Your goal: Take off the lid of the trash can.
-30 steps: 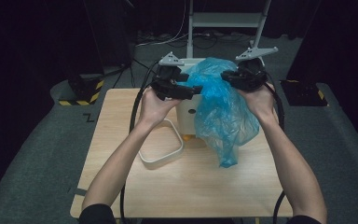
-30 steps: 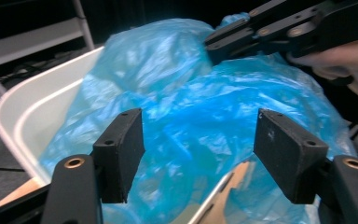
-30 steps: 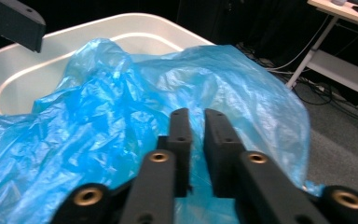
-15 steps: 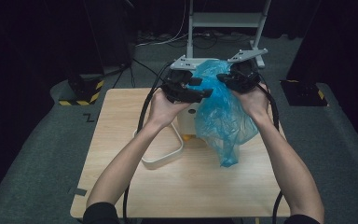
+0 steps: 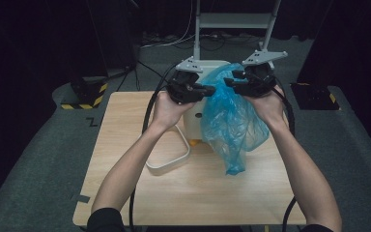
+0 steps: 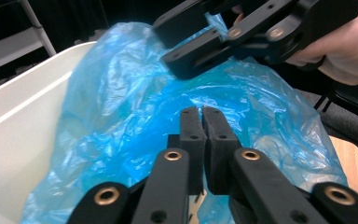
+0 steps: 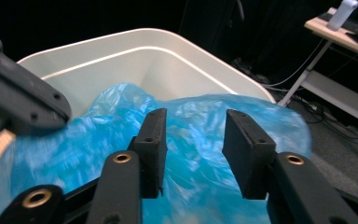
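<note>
Blue bag [image 5: 232, 121] draped over white bin [image 7: 135, 56]: left hand-held gripper [image 6: 203, 122] just pinched together on film; right hand-held gripper [image 7: 196, 140] just spread, letting go. Regrasp underway.

A pale wooden worktop [image 5: 125, 193] stands on grey carpet [image 5: 38, 164] in a dark room. Beyond its far edge rises a grey metal stand [image 5: 232, 21], with cables [image 5: 174, 41] trailing over the floor beside it. A yellow-and-black striped base [image 5: 84, 94] sits off the far left corner, and a dark block [image 5: 314, 96] off the far right.
</note>
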Tool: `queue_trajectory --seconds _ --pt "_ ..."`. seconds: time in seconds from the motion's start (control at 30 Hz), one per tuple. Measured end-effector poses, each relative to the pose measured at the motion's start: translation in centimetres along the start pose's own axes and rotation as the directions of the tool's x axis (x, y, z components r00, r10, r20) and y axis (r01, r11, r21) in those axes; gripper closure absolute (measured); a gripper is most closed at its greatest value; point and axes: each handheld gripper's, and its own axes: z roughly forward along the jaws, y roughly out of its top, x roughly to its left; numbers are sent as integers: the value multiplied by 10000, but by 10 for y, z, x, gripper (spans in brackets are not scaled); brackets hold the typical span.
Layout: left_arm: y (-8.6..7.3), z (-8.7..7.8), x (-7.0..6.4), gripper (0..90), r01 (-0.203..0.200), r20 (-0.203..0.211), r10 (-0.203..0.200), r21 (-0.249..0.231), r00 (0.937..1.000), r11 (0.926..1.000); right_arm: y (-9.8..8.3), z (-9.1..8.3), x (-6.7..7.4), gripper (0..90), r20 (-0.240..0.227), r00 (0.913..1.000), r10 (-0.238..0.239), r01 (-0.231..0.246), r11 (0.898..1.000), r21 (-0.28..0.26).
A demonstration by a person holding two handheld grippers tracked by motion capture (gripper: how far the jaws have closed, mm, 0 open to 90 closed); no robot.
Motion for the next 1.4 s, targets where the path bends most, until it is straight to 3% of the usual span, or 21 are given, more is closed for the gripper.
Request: queue_trajectory --seconds 0.23,0.33,0.47,0.63,0.7,0.77,0.8,0.9,0.97,1.03,1.17,1.23,1.4 --pt "-6 -14 21 899 426 -599 -439 -237 9972 9988 -3 -27 -13 566 -56 9989 469 -472 9959 -777" --pt "-8 -17 28 899 486 -961 -510 -273 9941 9984 -4 -31 -9 566 -80 9998 205 -209 9979 -619" --pt "-12 -21 39 900 566 -1593 -626 -416 9852 9975 -8 -27 -7 566 -277 9996 63 -74 9992 -403" --pt "-17 -27 49 899 863 -1749 -961 -627 9799 9943 -15 -18 -10 640 -728 9966 395 -403 9991 -96" --pt "-20 -31 50 872 1000 -1657 -1122 -801 9798 9918 -16 -14 -10 737 -1215 9921 320 -319 9995 29" --pt "-21 -32 52 741 1523 -809 -1592 -859 9839 9846 -16 -9 -6 825 -1466 9891 139 -117 9998 156" --pt "-22 -32 52 667 1691 -596 -1738 -771 9830 9826 -16 -7 -4 867 -1505 9886 -1 30 9998 190" --pt "-25 -34 50 476 1967 -414 -2002 -776 9789 9774 -13 -2 5 900 -1496 9879 -420 460 9987 240" --pt "-27 -36 46 412 1944 -417 -1984 -852 9792 9772 -12 1 7 900 -1472 9879 -492 532 9983 237" --pt "-29 -38 42 378 1844 -431 -1887 -867 9811 9790 -11 3 9 900 -1426 9886 -481 521 9983 245" --pt "-29 -41 37 347 2016 -58 -2035 -1110 9791 9731 -9 6 10 900 -1291 9911 -333 368 9990 243" --pt "-29 -42 34 336 2005 -65 -2025 -1137 9793 9731 -9 7 11 900 -1242 9918 -311 346 9990 267" --pt "-30 -40 29 320 2082 -79 -2097 -863 9777 9743 -7 9 15 900 -1258 9914 -369 411 9987 303"
